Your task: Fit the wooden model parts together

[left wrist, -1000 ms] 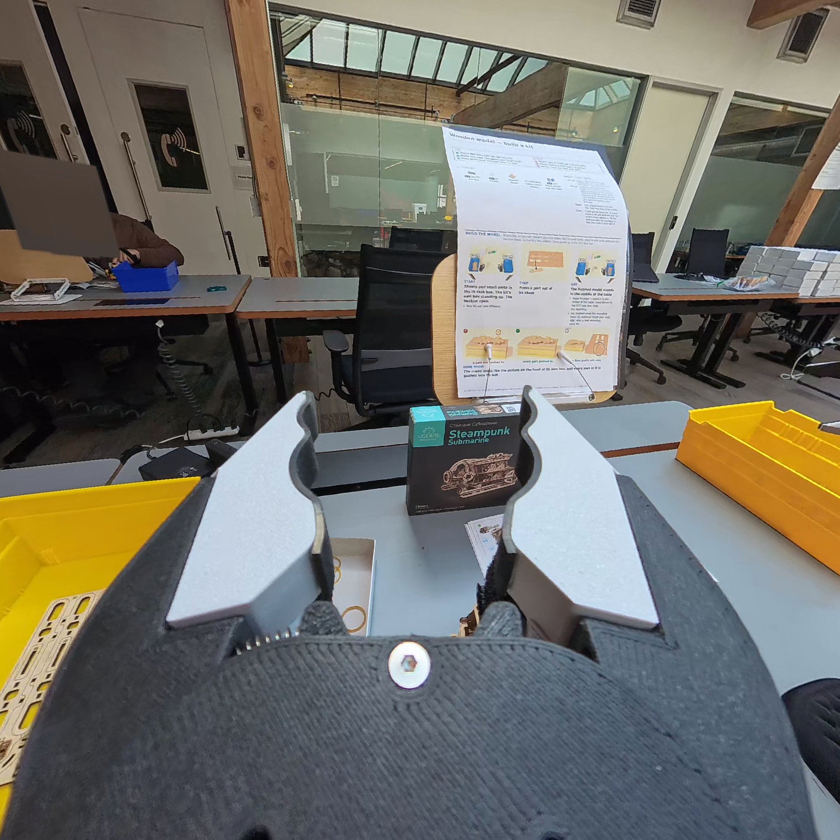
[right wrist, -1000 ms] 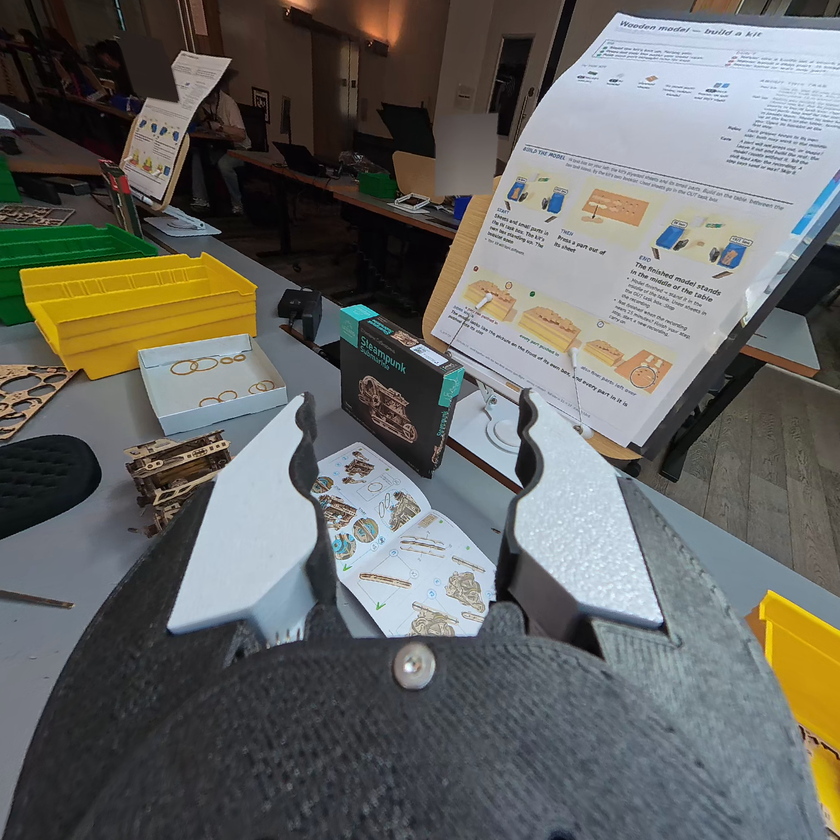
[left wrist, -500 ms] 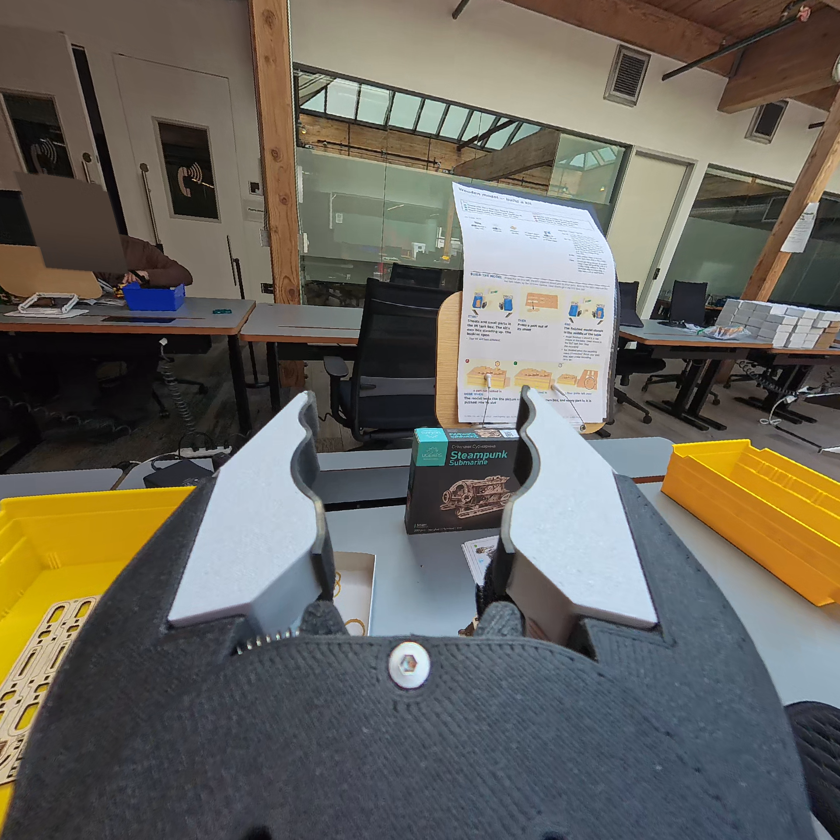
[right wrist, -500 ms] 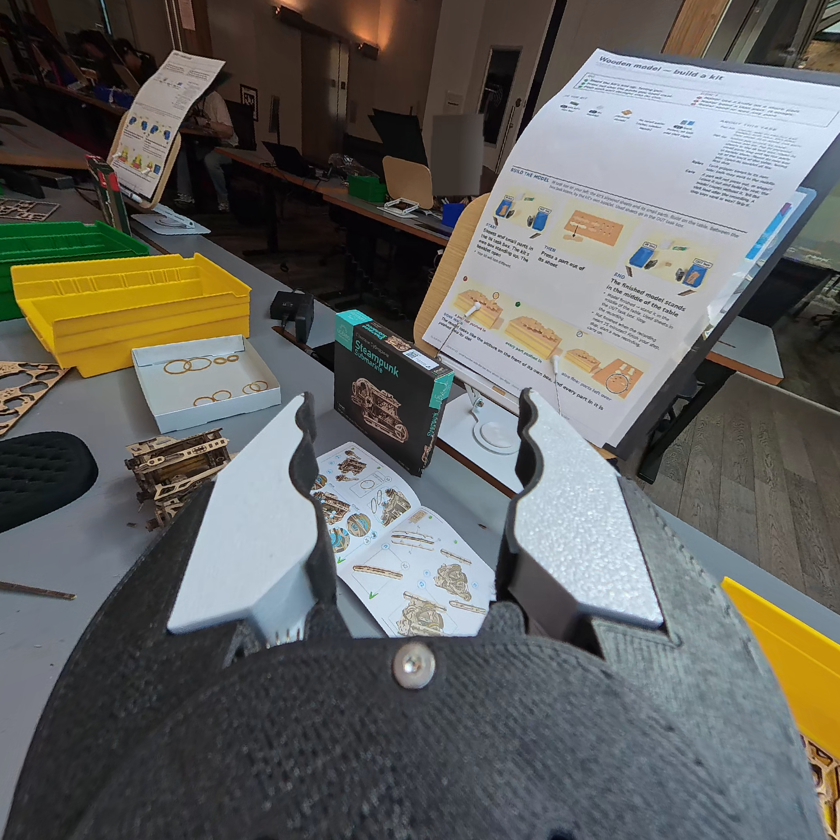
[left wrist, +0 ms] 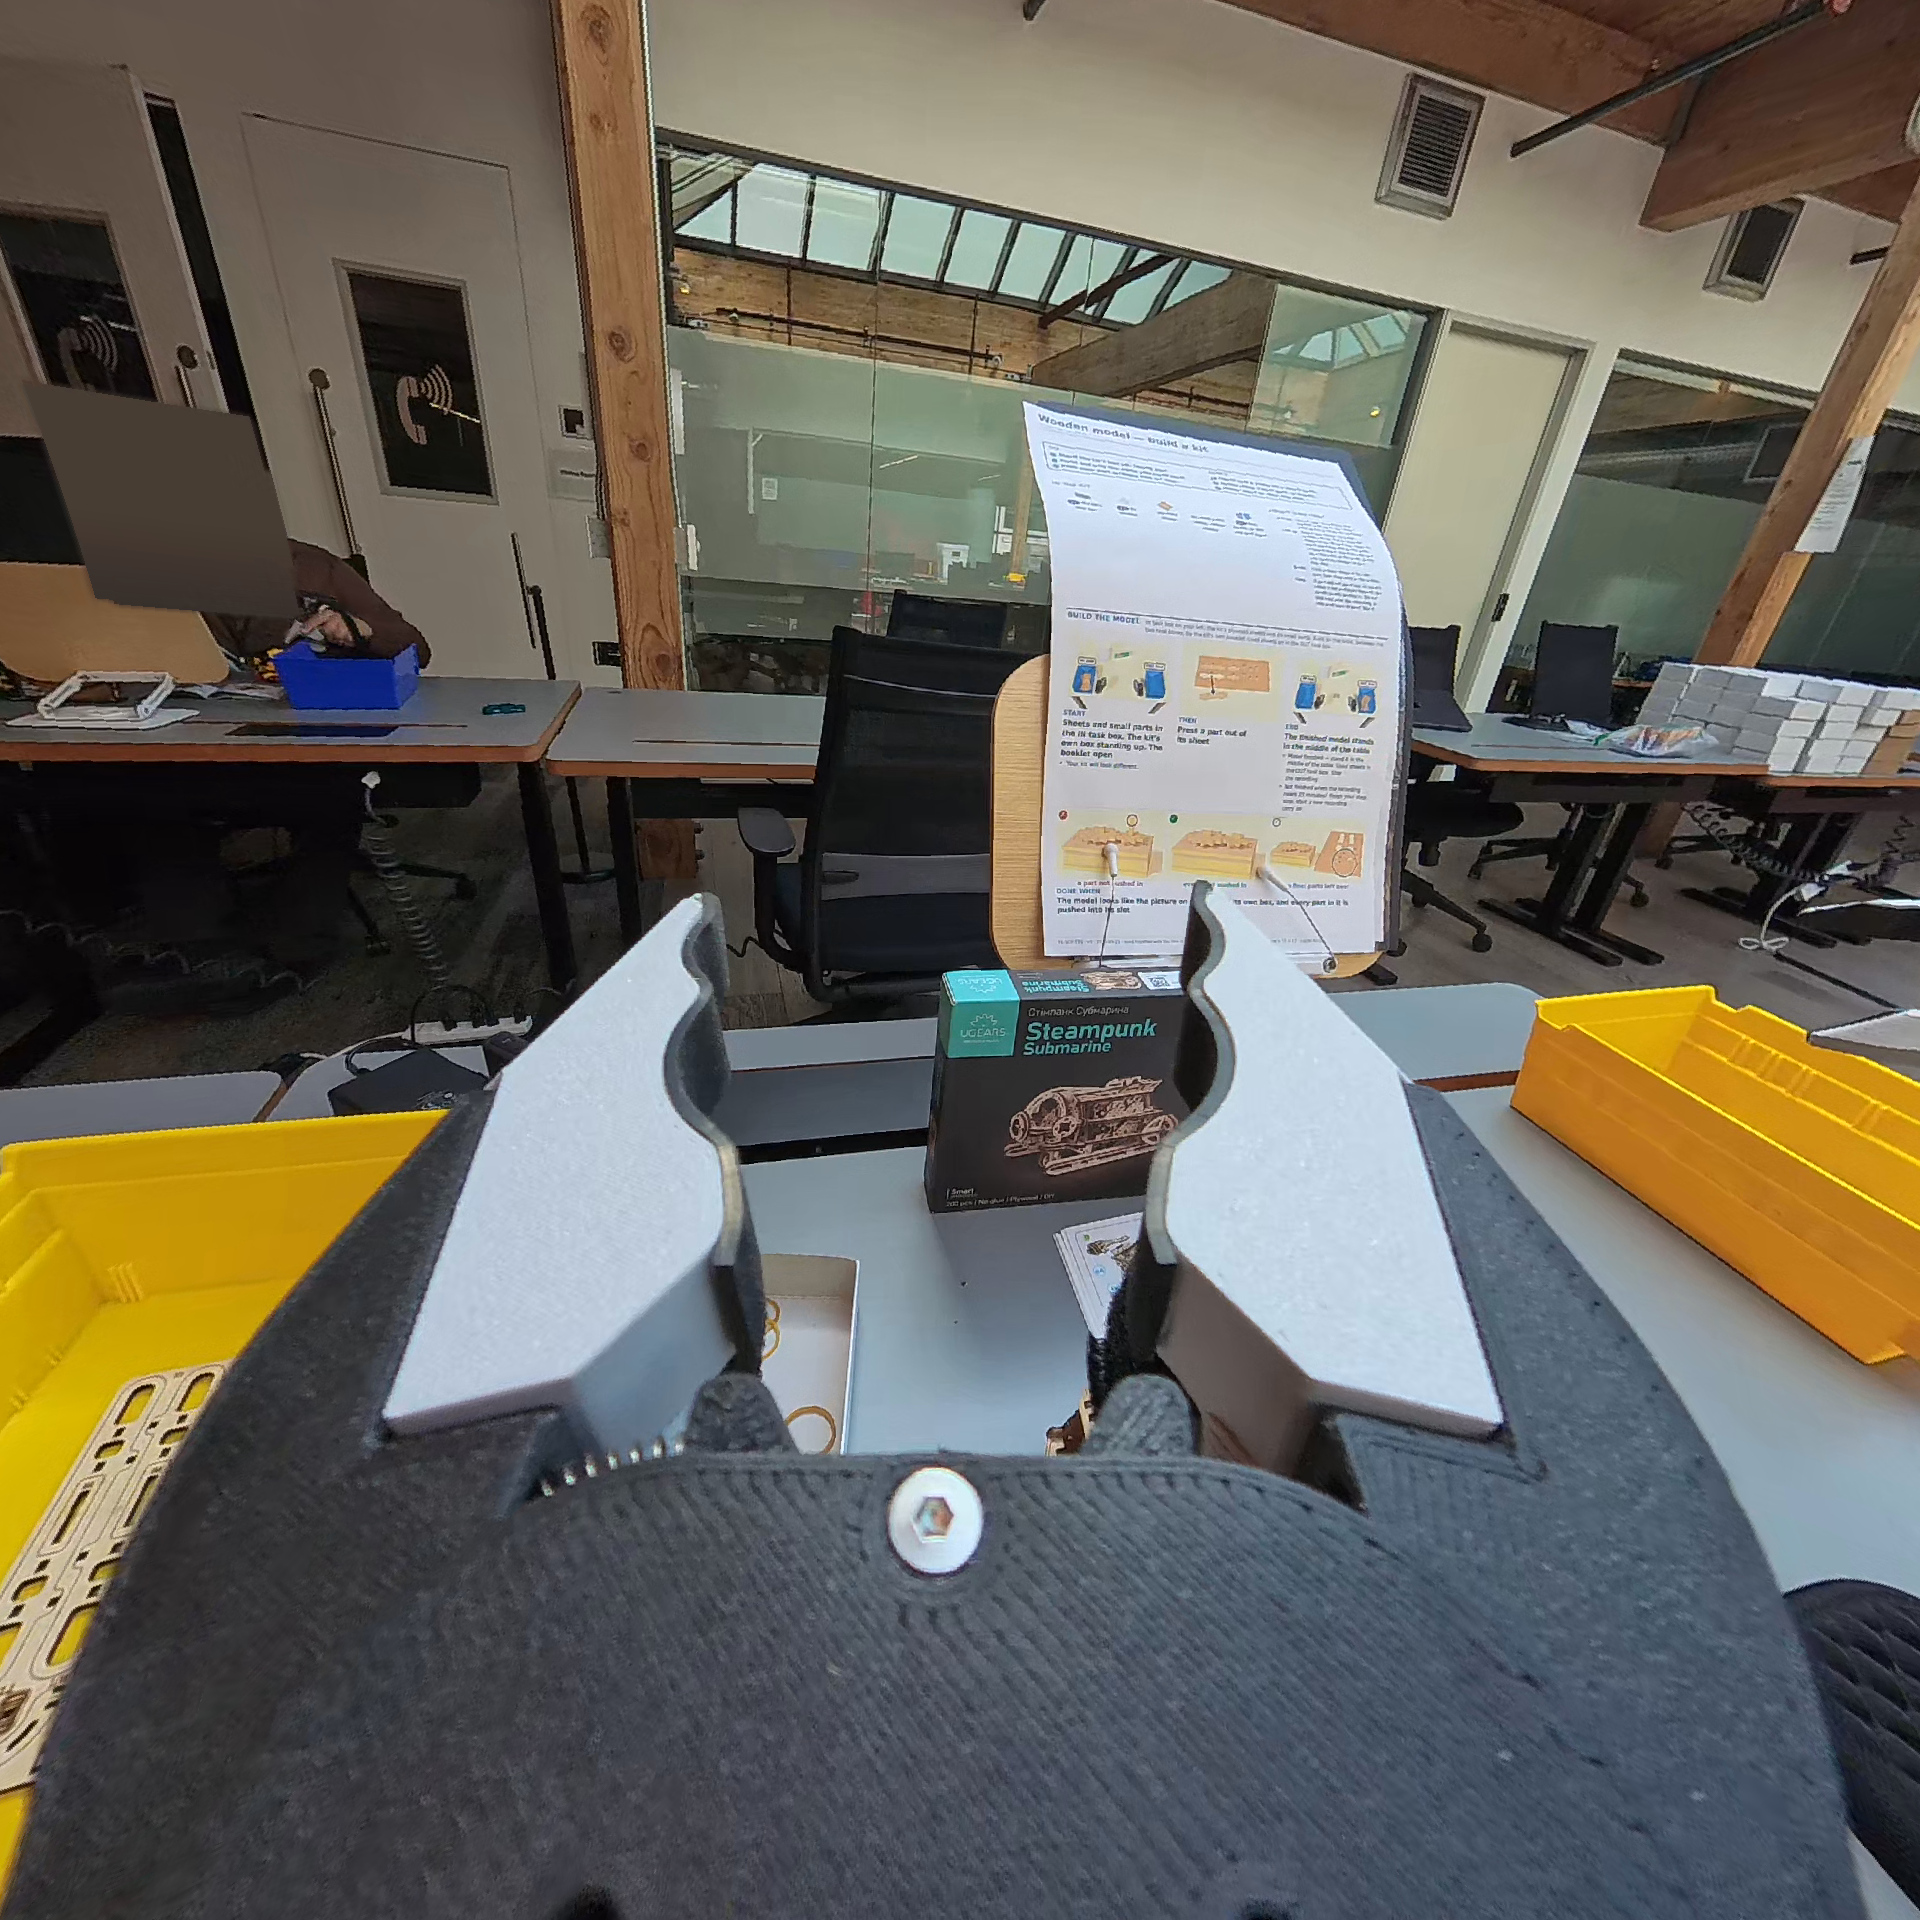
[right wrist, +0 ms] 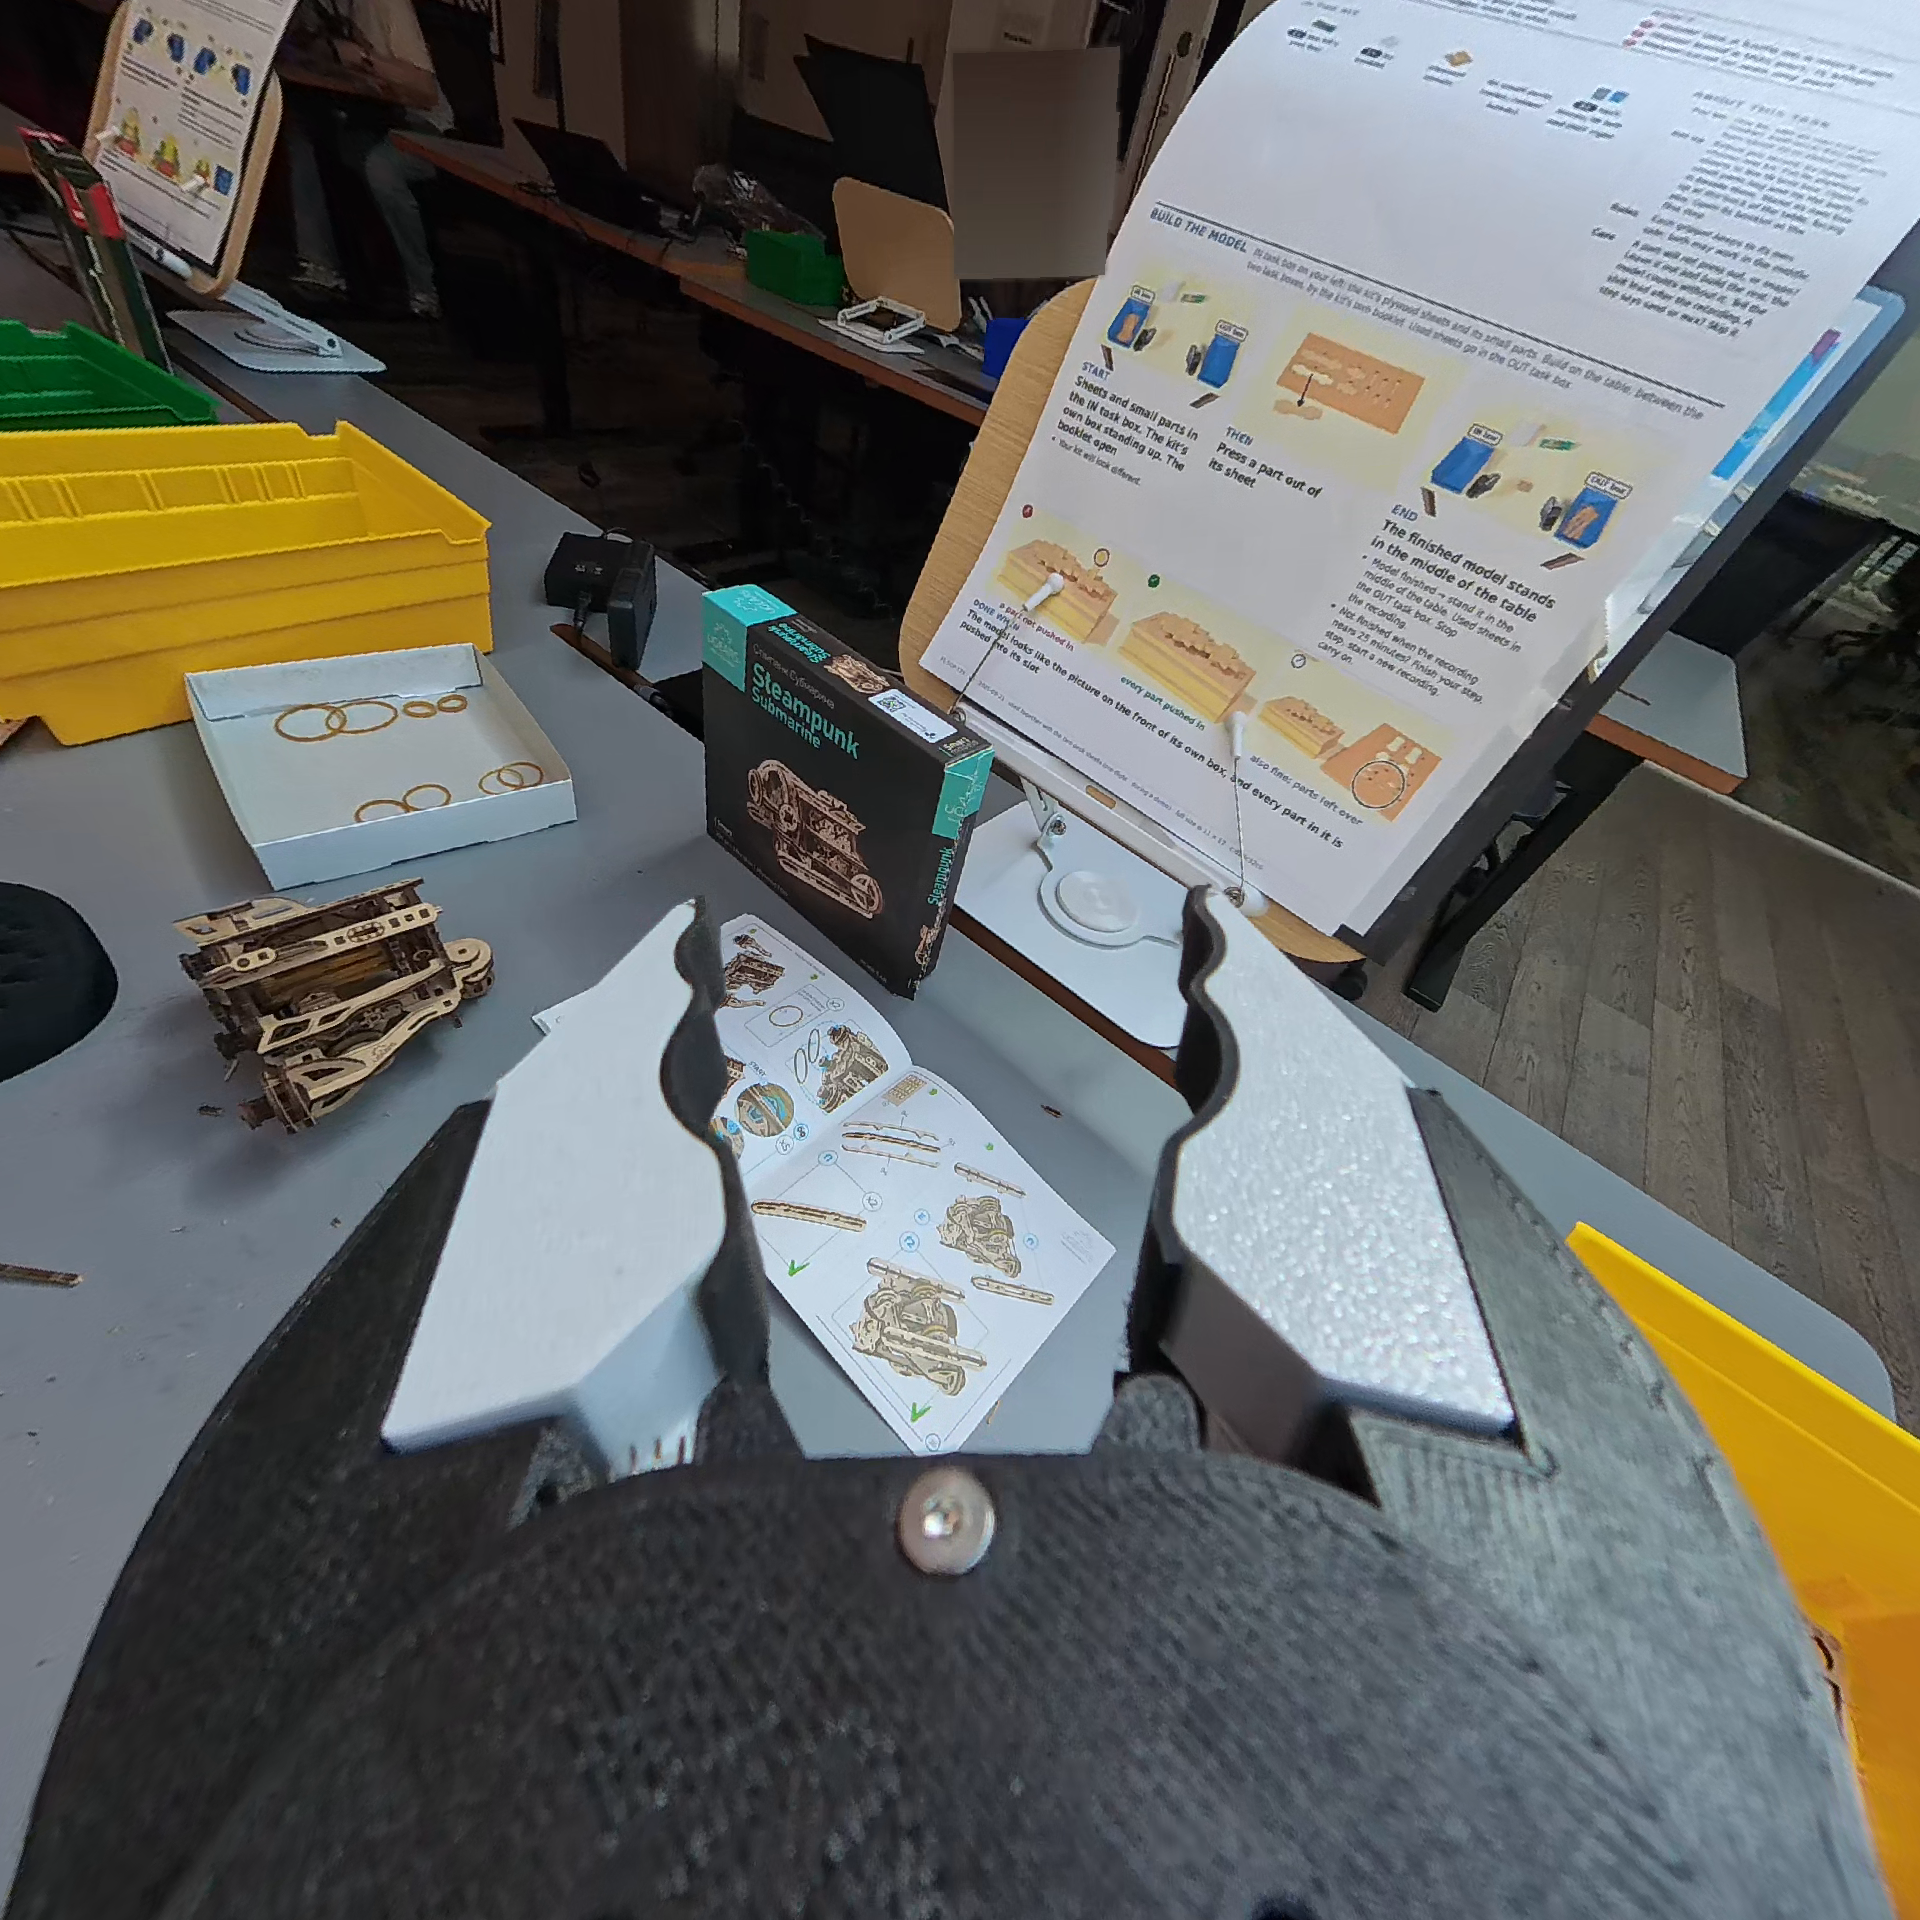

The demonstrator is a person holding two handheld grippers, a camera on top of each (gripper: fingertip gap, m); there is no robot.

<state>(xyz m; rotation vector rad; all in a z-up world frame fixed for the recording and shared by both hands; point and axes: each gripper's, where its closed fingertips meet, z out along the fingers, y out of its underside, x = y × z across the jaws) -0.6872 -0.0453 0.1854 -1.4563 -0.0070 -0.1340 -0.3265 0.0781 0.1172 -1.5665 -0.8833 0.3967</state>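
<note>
The wooden model (right wrist: 322, 997) sits on the gray counter (right wrist: 156, 1195), left of the open booklet (right wrist: 914, 1195). Both the left tongs (left wrist: 951, 935) and right tongs (right wrist: 940, 925) are wide apart, holding nothing.

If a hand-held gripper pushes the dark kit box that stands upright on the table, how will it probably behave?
The kit box is thin and stands on a narrow edge, so a push on its broad face would likely tip it flat. It looks like stiff cardboard, so it should keep its shape. Its weight cannot be judged; pushed low along its edge, it may slide on the smooth table.
</note>
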